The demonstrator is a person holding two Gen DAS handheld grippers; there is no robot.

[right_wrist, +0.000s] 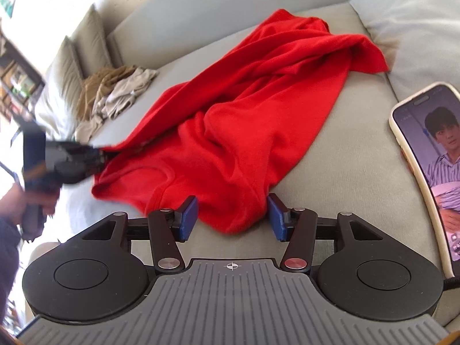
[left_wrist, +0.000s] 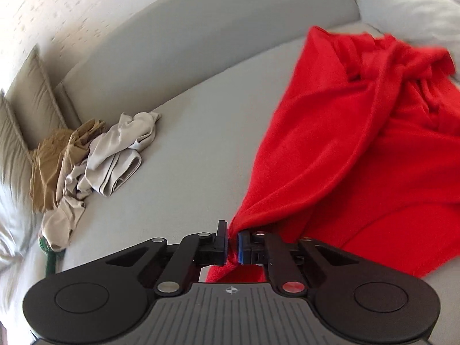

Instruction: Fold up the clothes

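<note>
A red garment (left_wrist: pixel 359 143) lies crumpled on a pale grey sofa seat (left_wrist: pixel 187 149). My left gripper (left_wrist: pixel 233 244) is shut on a corner of it, and the cloth runs taut from the pads. In the right wrist view the same red garment (right_wrist: pixel 244 120) spreads across the cushion. There the left gripper (right_wrist: pixel 100 155) shows blurred at the cloth's left edge, held by a hand (right_wrist: pixel 34 198). My right gripper (right_wrist: pixel 233 218) stands open, its blue pads (right_wrist: pixel 188 215) on either side of the garment's near hem without pressing on it.
A heap of tan and light grey clothes (left_wrist: pixel 95 161) lies at the seat's left end against olive cushions (left_wrist: pixel 31 109). A white pillow (left_wrist: pixel 408 8) sits at the back right. A phone (right_wrist: pixel 431 172) with a lit screen lies on the sofa at the right.
</note>
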